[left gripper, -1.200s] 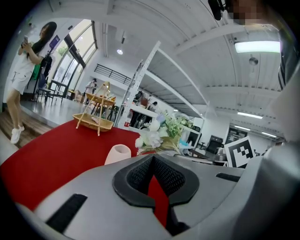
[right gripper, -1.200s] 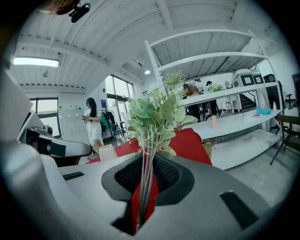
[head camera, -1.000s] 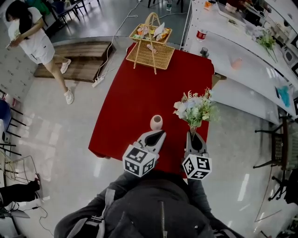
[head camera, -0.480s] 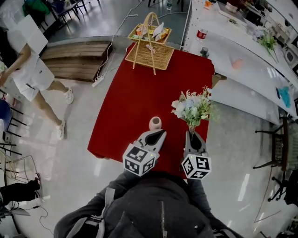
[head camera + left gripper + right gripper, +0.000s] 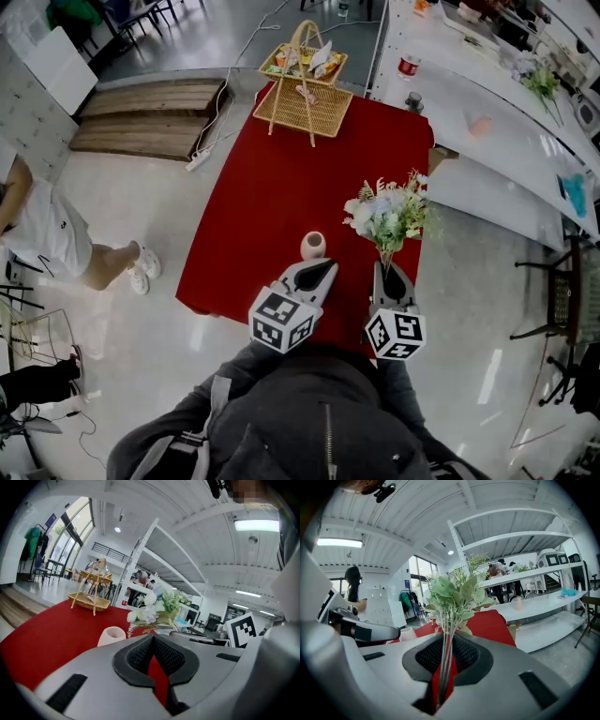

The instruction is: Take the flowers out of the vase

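A small pale pink vase (image 5: 314, 246) stands on the red table (image 5: 262, 187) near its front edge, with nothing in its mouth. The bunch of white flowers and green leaves (image 5: 386, 217) is clear of the vase, to its right. My right gripper (image 5: 385, 274) is shut on the thin stems (image 5: 445, 667), and the leafy heads (image 5: 454, 592) rise above its jaws. My left gripper (image 5: 322, 270) sits just behind the vase. Its jaws stand almost together, with nothing in the thin slit. In the left gripper view the vase (image 5: 111, 635) lies left of the jaws.
A two-tier wicker basket (image 5: 302, 89) stands at the table's far end. A long white counter (image 5: 487, 141) runs along the right. A low wooden platform (image 5: 150, 117) lies at the far left. A person (image 5: 47, 234) walks on the floor at the left. Chairs (image 5: 562, 300) stand at the right.
The person on the left has walked nearer along the floor. Both grippers, the flowers and the vase stay where they were.
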A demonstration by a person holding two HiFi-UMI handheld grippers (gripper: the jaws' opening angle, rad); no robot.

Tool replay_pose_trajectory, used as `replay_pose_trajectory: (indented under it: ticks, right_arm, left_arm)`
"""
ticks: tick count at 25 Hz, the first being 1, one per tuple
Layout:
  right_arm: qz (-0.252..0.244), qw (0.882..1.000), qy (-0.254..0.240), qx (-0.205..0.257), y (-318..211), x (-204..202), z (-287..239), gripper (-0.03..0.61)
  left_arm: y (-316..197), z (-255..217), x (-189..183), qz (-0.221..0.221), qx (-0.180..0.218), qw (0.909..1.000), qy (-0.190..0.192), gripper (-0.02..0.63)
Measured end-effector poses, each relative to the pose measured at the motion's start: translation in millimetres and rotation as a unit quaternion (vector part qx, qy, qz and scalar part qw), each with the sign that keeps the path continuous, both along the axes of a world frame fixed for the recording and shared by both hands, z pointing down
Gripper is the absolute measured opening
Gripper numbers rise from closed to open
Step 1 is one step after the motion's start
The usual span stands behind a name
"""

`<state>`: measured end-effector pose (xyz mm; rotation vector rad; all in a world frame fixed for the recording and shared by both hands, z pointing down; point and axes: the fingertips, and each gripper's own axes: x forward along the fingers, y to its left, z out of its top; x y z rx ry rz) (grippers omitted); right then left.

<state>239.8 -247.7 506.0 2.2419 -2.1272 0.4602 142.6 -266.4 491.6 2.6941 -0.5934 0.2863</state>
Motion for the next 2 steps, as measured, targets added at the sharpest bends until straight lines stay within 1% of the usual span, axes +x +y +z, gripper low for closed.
replay_pose_trajectory:
  ticks: [2]
  right_arm:
    - [0.0, 1.0, 0.0, 0.0, 0.1, -0.4, -0.1, 0.04]
  left_arm:
    - [0.6, -0.2, 0.6, 0.002, 0.0, 1.0, -0.001, 0.008]
